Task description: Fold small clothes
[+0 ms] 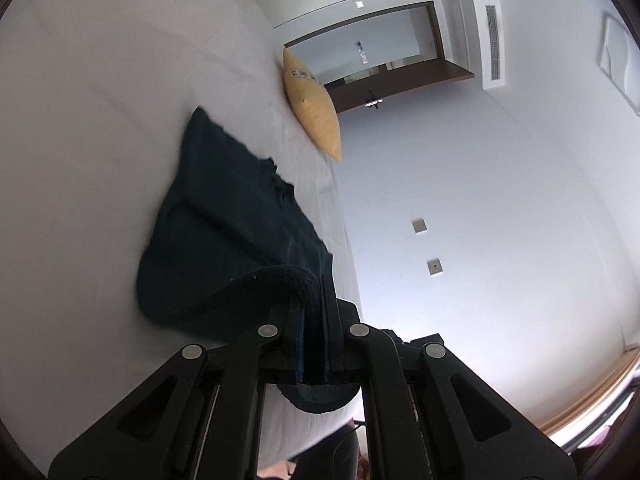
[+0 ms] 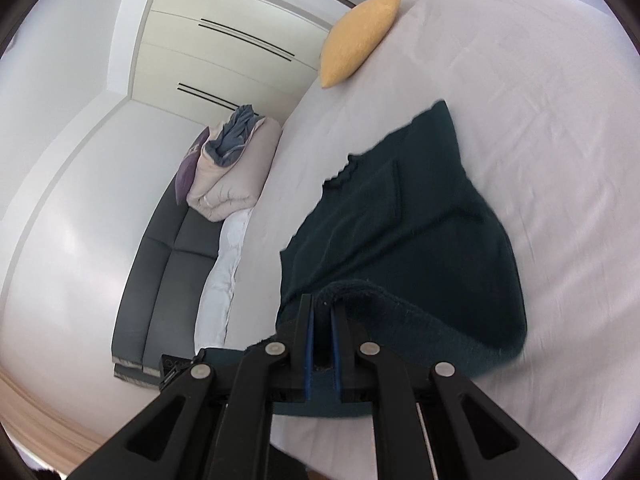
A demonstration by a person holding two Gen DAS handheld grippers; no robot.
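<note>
White bed sheet (image 2: 540,100) carries the dark green knitted garment (image 2: 400,220); each hand-held gripper, left (image 1: 314,300) and right (image 2: 322,312), pinches its thick near hem, lifting that edge, likely to fold it toward the yellow cushion (image 2: 360,40).
</note>
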